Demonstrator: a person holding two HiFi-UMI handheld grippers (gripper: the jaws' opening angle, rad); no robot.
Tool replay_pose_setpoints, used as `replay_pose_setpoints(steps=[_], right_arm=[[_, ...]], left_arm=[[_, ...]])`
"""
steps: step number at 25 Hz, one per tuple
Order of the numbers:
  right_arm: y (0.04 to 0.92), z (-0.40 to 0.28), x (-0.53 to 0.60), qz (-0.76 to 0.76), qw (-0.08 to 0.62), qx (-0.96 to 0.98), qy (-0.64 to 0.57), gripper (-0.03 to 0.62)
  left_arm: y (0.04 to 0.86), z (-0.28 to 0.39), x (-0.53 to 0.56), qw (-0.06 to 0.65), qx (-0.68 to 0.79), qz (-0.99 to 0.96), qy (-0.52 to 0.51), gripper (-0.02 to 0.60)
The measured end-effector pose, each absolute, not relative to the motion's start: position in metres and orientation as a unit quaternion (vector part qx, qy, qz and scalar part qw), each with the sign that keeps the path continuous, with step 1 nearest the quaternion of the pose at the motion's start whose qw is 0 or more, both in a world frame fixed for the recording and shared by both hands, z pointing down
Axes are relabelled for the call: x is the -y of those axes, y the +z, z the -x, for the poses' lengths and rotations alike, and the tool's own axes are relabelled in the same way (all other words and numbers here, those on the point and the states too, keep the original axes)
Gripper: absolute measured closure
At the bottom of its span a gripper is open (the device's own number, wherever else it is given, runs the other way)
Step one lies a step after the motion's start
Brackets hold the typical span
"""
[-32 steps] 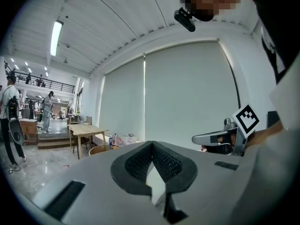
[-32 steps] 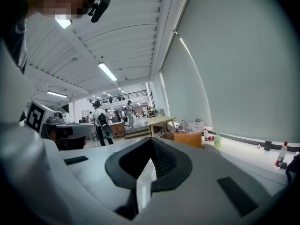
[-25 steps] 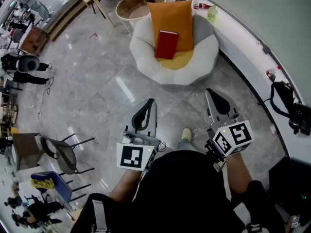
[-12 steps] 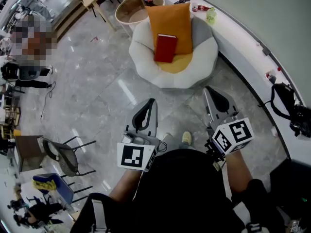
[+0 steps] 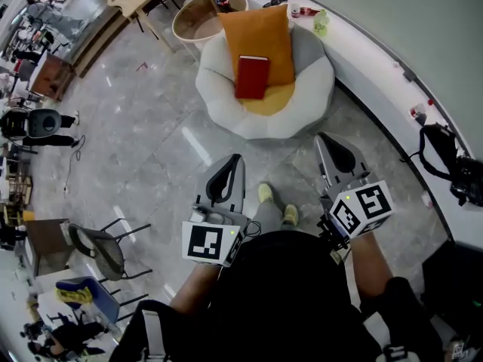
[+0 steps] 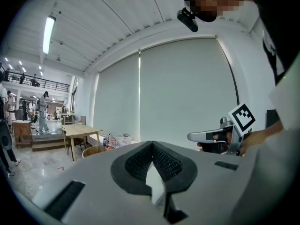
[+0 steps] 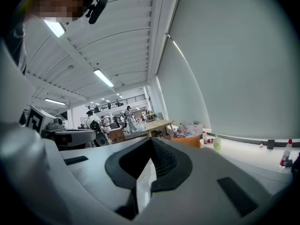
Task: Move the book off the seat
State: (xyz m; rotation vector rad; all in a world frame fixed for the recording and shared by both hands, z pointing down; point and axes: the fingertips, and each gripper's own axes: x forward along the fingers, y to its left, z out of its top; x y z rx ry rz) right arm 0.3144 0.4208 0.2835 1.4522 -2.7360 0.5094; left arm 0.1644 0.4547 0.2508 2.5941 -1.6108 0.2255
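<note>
The book (image 5: 252, 77) lies well ahead on the seat (image 5: 219, 104), lengthwise away, slightly nearer the left gripper (image 5: 226, 173) than the right gripper (image 5: 332, 151), both fingers closed, empty.

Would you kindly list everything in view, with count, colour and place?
book: one, red, on the seat, against the cushion
cushion: one, orange, at the seat's back
seat: one, white, on the floor ahead
round table: one, wooden, behind the seat
chair: one, dark, lower left
bag: one, black, far right
shoes: two, yellow-green, between the tools
left tool: one, grey, left hand, shut and empty
right tool: one, grey, right hand, shut and empty
</note>
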Motion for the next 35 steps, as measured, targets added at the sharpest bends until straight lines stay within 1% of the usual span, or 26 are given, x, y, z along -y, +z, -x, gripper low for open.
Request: replay_pose_setpoints(steps=[10, 22, 35], right_arm=[[0.289, -0.300, -0.388, -0.469, 0.010, 0.868, 0.164, 0.585], [0.281, -0.243, -0.322, -0.456, 0.034, 0.878, 0.141, 0.585], [0.292, -0.206, -0.269, -0.452, 0.055, 0.880, 0.134, 0.585]], left_arm=[[0.256, -0.151, -0.420, 0.039, 0.513, -0.854, 0.073, 0.577], [0.258, -0.095, -0.351, 0.039, 0.526, -0.847, 0.064, 0.577], [0.266, -0.055, -0.292, 0.048, 0.532, -0.844, 0.048, 0.577]])
